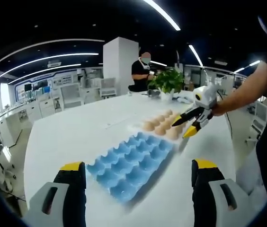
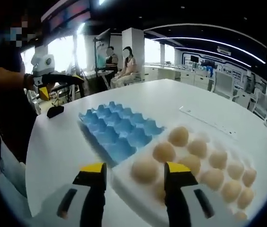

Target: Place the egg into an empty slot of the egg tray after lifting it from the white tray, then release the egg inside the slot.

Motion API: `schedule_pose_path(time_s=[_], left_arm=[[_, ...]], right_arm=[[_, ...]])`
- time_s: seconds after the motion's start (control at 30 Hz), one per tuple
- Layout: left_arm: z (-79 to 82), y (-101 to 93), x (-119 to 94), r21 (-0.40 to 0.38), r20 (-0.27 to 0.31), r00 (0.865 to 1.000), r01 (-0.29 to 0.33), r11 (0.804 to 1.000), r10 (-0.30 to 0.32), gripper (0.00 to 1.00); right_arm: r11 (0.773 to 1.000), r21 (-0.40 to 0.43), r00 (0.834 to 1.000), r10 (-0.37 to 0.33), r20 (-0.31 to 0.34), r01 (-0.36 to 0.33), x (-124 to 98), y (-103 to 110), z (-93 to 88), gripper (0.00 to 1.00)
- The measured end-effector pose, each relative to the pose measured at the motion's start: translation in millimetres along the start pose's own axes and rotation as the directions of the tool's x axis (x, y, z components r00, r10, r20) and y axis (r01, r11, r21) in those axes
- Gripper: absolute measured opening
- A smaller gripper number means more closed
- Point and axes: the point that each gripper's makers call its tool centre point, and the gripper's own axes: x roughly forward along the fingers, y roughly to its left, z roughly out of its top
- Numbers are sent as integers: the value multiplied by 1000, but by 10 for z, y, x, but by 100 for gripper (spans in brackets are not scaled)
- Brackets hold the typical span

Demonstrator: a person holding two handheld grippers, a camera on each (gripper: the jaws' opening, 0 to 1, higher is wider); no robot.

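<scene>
Egg nearest the right gripper (image 2: 136, 182) — a pale tan, rounded hen's egg (image 2: 144, 169) — sits in the near corner of the white moulded tray (image 2: 124, 187), dead ahead of the jaws and partly between their yellow-tipped black fingers (image 2: 94, 171). Jaws stand apart and carry nothing; no contact with the egg that I can make out. Egg looks to sit upright in its cup, so I judge the long axis roughly vertical and a sideways pinch across the belly suitable.

Just left of the white tray, touching or nearly touching its edge, lies the blue moulded egg tray (image 2: 117, 132) — every cup I can see is bare. The transfer therefore runs left and slightly far from the pick point. Nearest blue cups sit just beside the target egg; short carry.

Further back on the white tray, more tan eggs (image 2: 218, 161) run in rows toward the far right.

In the left gripper view, the left gripper (image 1: 138, 187) hangs at the near end of the blue tray, jaws spread wide, nothing between them. From here the right gripper is seen at the far end, over the eggs. Left gripper lies well apart from the eggs; right gripper is clearly the nearer — pick falls to the right.

All rests on a white table (image 1: 76, 137). Beyond it, a green potted plant (image 1: 169, 81) and a seated person (image 1: 140, 71).
</scene>
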Motion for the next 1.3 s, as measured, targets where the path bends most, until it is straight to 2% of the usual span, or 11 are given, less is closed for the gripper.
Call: schedule_pose_path(time_s=[0.13,0.73,0.97,1.3], left_arm=[[-3,6,-9,0,0,1000,-2,1000,2,95],[-13,41,-54,3,-1,1000,-2,1000,2,95],[-22,53,-72,0,-2,1000,-5,1000,5,95],[-41,92,-93,-2,-5,1000,-13,1000,13,95]], right_arm=[[1000,10,1000,6,-2,-6,29,6,-10,42],[1000,12,1000,14,-26,-14,120,-48,-48,35],[999,-45,998,17,-66,-20,181,-76,-82,34],[998,-35,995,49,-84,-52,232,-60,-103,29]])
